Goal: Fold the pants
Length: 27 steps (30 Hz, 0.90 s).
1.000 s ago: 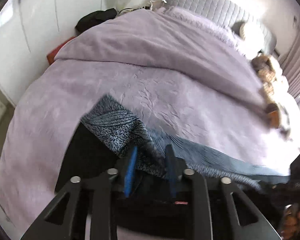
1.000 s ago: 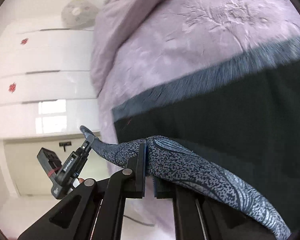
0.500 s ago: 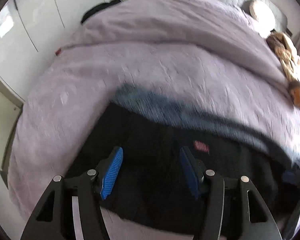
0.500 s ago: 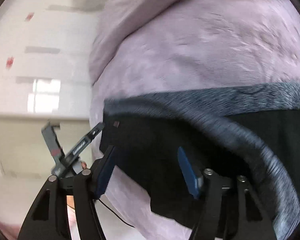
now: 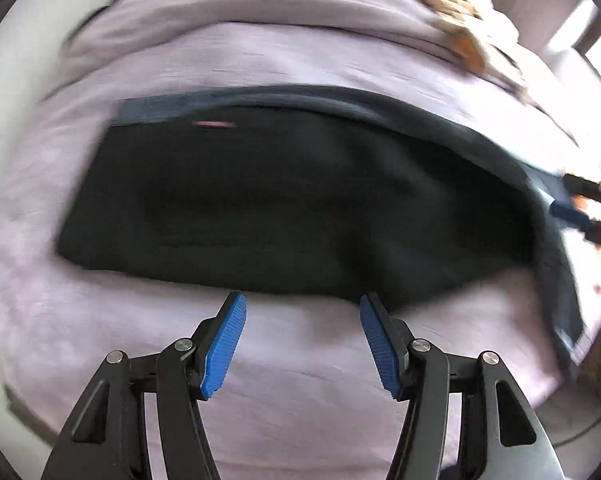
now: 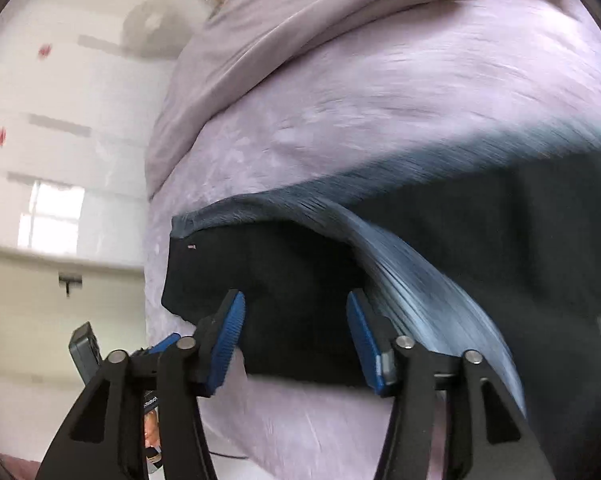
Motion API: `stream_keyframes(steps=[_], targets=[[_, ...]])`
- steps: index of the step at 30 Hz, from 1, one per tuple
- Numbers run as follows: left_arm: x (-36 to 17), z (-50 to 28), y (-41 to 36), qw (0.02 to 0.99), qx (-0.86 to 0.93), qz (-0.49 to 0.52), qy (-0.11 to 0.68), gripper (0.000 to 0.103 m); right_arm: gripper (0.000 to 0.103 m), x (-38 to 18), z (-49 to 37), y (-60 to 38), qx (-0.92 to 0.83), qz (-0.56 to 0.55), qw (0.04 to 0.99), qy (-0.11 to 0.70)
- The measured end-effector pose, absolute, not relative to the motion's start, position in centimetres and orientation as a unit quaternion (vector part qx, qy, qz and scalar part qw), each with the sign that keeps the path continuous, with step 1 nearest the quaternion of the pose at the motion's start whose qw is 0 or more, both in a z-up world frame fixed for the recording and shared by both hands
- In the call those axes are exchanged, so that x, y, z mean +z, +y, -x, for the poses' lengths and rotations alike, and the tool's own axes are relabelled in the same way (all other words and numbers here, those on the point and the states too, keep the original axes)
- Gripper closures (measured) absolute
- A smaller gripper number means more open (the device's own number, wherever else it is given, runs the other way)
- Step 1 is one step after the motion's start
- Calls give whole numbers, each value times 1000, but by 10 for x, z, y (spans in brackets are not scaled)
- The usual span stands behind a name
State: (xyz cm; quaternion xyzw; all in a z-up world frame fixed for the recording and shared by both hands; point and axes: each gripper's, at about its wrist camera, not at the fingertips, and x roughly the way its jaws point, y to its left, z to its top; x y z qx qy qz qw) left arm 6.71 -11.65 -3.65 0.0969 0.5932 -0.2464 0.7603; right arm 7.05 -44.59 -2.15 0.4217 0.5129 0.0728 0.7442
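Note:
Dark pants (image 5: 280, 200) lie spread on the lilac bedspread (image 5: 300, 400), black side up, with a grey-blue patterned edge along their far side. My left gripper (image 5: 300, 304) stands open just short of the pants' near edge, with only bedspread between its blue pads. Its view shows the right gripper's blue tip (image 5: 568, 208) at the pants' right end. In the right wrist view my right gripper (image 6: 294, 300) hovers over the pants (image 6: 300, 280), its jaws apart and closing, pressing on nothing. A patterned fold (image 6: 420, 280) runs past its right finger.
A folded duvet (image 5: 260, 0) and brown soft things (image 5: 452, 0) lie farther up the bed. White wardrobe doors (image 6: 60, 120) and a fan (image 6: 152, 20) stand beyond the bed's left side. A person's hand and the other gripper's body (image 6: 84, 348) show low at the left.
Both grippers were shut on the patterned pants edge; they let go, opened and drew back toward the near side. The edge now lies down on the pants.

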Motion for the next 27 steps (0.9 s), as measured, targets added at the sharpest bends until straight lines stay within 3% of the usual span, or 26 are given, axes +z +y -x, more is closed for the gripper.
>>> stream_keyframes(steps=[8, 13, 22, 23, 24, 25, 27], targets=[[-30, -3, -243, 687, -397, -138, 592, 42, 43, -44, 143, -496, -104, -546, 684, 472], [-48, 12, -321, 643, -435, -102, 622, 42, 43, -74, 235, -516, -152, -605, 635, 456], [-95, 29, -379, 606, -415, -108, 670, 42, 43, -131, 243, -515, -91, -711, 561, 413], [-97, 30, -380, 605, -416, -105, 671, 43, 53, -138, 241, -514, -87, -722, 552, 407], [-99, 31, -382, 606, -418, -99, 670, 46, 70, -141, 242, -514, -83, -730, 548, 400], [-99, 29, -380, 605, -421, -95, 669, 64, 87, -141, 242, -514, -77, -736, 547, 392], [-99, 30, -390, 603, -421, -96, 671, 67, 87, -133, 241, -517, -72, -734, 556, 383]])
